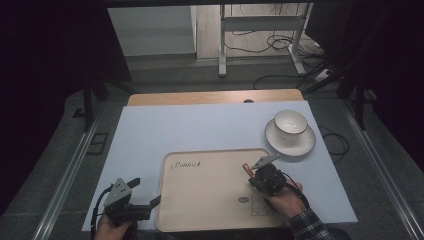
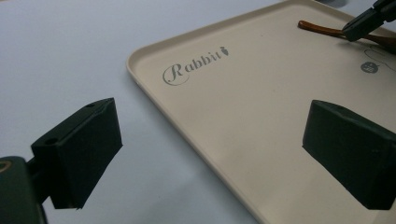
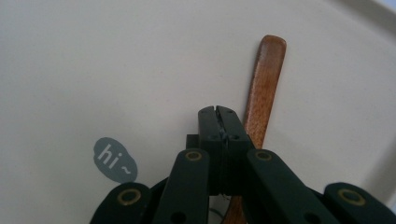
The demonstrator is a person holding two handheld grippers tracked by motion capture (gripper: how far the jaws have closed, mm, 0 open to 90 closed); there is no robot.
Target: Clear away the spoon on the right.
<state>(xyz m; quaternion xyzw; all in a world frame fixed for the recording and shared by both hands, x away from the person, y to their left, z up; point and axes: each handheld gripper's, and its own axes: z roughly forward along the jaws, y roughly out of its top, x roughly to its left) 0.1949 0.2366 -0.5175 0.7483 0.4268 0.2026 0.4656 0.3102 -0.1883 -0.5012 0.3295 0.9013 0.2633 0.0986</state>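
**Spoon Lies on Tray as Right Jaws Meet Beside It**

While the wooden spoon [image 3: 259, 93] lies flat on the tray [image 1: 200, 200], right of centre, the right gripper [image 3: 218, 112] is seen with jaws pressed together just left of its handle, nothing clamped. Light, stiff, smooth wood is judged; mid-handle is best gripped. The left gripper [image 2: 210, 154] is held apart over the tray's near-left edge.

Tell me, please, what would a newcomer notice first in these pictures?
Probably the cream tray with "Rabbit" printed on it, near the table's front edge. On its right side the right gripper, jaws shut, sits over a brown wooden spoon. Behind the tray stands a white bowl on a saucer.
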